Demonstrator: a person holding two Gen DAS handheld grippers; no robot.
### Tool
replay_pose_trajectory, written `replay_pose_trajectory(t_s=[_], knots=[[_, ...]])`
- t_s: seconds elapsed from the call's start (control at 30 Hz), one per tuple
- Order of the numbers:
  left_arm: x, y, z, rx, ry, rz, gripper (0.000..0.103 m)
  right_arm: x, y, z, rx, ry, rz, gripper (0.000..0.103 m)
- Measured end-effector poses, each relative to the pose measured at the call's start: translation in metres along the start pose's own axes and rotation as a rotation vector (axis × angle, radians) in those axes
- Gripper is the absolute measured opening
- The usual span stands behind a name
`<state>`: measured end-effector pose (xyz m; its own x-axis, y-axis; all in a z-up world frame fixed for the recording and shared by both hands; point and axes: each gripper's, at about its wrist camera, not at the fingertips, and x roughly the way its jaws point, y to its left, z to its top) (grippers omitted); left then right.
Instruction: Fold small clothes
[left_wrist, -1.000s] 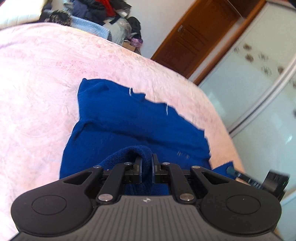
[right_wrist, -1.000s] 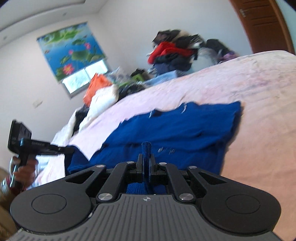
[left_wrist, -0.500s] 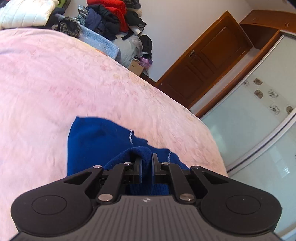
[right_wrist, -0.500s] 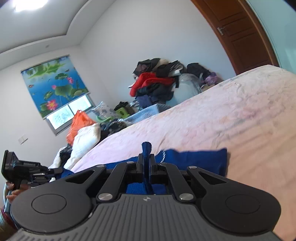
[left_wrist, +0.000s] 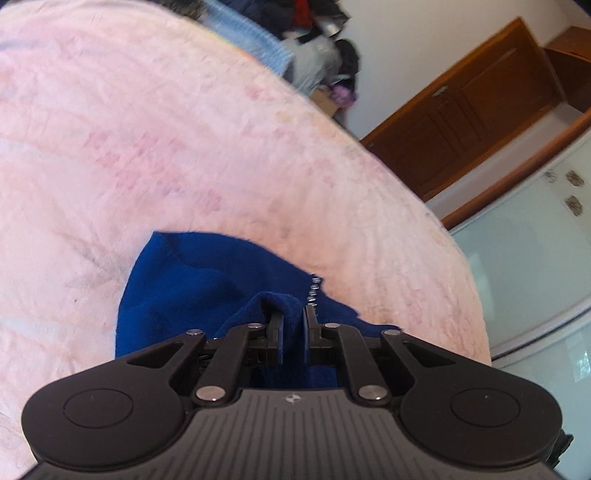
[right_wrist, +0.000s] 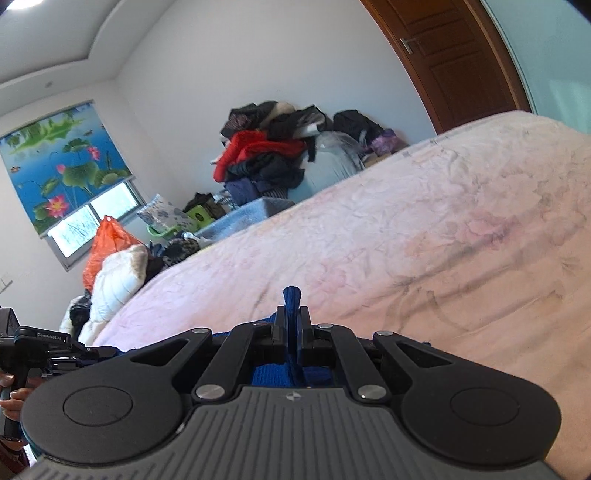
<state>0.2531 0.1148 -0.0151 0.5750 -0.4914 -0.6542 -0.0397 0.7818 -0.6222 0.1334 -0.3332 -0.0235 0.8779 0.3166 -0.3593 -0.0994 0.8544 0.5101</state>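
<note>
Jaws of both the left gripper (left_wrist: 291, 325) and right gripper (right_wrist: 292, 325) are clenched on a blue garment (left_wrist: 192, 284) lying on the pink bed (left_wrist: 184, 129). One fold looks underway; laying it flat and any further folds remain.

a pink bed (left_wrist: 229, 155) carries a blue garment (left_wrist: 207, 280) near its edge.

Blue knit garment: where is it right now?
The blue knit garment lies low on the pink bedspread in the left wrist view, pinched in the left gripper and right gripper.
</note>
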Motion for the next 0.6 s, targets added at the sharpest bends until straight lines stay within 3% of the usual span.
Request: replay_pose_trajectory(t_s=[0.1,0.27,0.33,0.4,0.5,0.6], knots=[[0.008,0.015,0.008,-0.109,0.028,-0.057,0.01,0.015,-0.007,-0.004,0.014,0.032,-0.028,0.007],[0.009,0.037,0.019,-0.271,0.01,-0.154,0.011,0.025,-0.012,-0.011,0.02,0.068,-0.035,0.007],[0.01,0.046,0.021,-0.342,0.016,-0.207,0.018,0.028,-0.012,-0.013,0.019,0.079,-0.038,0.007],[0.004,0.052,0.022,-0.385,-0.011,-0.195,0.023,0.028,-0.013,-0.014,0.02,0.083,-0.041,0.007],[-0.012,0.039,0.023,-0.252,-0.072,-0.105,0.023,0.03,-0.015,-0.014,0.022,0.087,-0.044,0.007],[-0.023,0.008,0.018,0.01,-0.066,-0.015,0.023,0.031,-0.015,-0.013,0.017,0.091,-0.045,0.007]])
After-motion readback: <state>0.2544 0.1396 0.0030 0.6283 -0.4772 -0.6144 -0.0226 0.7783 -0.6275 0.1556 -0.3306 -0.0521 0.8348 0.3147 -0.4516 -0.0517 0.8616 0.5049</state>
